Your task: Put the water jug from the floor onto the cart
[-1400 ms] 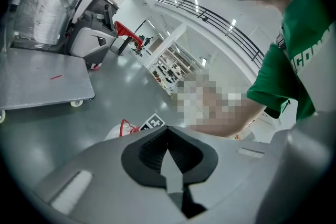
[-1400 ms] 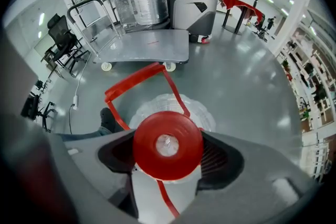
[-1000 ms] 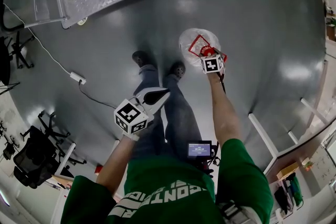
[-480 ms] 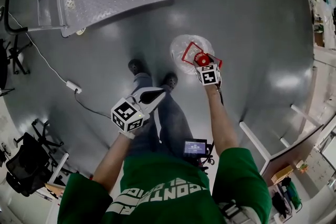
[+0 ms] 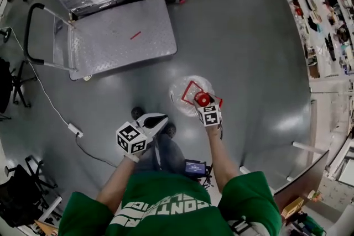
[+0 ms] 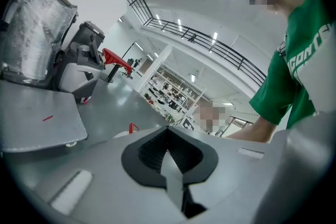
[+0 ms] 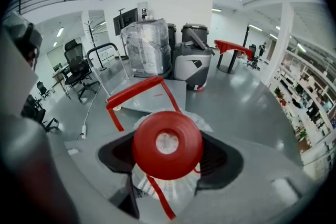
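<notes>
Glossy grey floor [image 5: 249, 52], cart [image 5: 121, 36] parked on it | I see the water jug [image 5: 180, 102] near the cart's front right corner, not touching it | right gripper [image 5: 203, 105] clamped on the jug's neck, directly under its red cap [image 7: 167, 145] | left gripper [image 5: 160, 118] beside the jug, jaws pressed together, holding nothing

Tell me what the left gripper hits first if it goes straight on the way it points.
Probably the water jug, or the right gripper clamped on its neck. Both sit just beyond the shut left gripper, with the jug slightly left of its line. Depth is unclear.
</notes>
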`<state>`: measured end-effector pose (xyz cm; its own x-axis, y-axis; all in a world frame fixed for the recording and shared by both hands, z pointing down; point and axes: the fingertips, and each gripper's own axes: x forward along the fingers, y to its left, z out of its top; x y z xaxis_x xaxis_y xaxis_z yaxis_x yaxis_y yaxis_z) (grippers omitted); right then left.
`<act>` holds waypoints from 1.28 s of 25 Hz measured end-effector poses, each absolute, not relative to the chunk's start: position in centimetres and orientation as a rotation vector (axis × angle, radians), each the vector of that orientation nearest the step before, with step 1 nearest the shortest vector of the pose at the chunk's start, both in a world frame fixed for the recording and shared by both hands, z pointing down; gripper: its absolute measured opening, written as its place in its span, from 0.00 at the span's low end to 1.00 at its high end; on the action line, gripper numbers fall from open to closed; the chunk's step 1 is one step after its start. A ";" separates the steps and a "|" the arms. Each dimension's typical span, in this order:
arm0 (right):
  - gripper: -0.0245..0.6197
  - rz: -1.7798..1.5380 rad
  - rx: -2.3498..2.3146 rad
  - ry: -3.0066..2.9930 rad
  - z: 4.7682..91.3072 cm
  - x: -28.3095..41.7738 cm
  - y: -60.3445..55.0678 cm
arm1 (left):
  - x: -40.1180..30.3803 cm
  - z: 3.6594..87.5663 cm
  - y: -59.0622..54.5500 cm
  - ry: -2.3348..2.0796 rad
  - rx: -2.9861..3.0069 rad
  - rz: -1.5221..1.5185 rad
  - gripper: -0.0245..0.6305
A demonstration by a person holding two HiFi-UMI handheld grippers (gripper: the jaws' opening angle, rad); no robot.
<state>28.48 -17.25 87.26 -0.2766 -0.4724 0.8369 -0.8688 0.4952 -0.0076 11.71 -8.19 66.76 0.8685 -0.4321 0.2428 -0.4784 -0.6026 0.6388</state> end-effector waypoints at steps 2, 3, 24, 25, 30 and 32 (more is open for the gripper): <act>0.51 0.598 1.125 -1.939 84.8 27.9 -18.4 | 11.3 64.8 -9.7 -0.659 2.330 0.053 0.06; 0.51 0.595 1.131 -1.951 83.5 27.5 -18.7 | 11.1 64.0 -10.2 -0.663 2.339 0.041 0.06; 0.51 0.466 1.229 -2.070 68.5 22.1 -28.1 | 2.0 57.1 -17.9 -0.772 2.394 -0.080 0.06; 0.50 0.465 1.231 -2.069 68.3 21.6 -28.4 | 1.4 57.1 -18.1 -0.774 2.394 -0.083 0.06; 0.50 0.464 1.249 -2.080 67.6 18.8 -29.9 | -2.0 57.0 -19.5 -0.780 2.396 -0.087 0.06; 0.51 0.461 1.258 -2.088 67.3 17.8 -30.5 | -3.3 56.9 -20.1 -0.781 2.398 -0.089 0.06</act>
<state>17.75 -30.54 67.31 -0.3292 -0.6497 0.6852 -0.8777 0.4781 0.0317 -3.32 -20.13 56.90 0.8237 -0.5545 0.1186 -0.5137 -0.6410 0.5703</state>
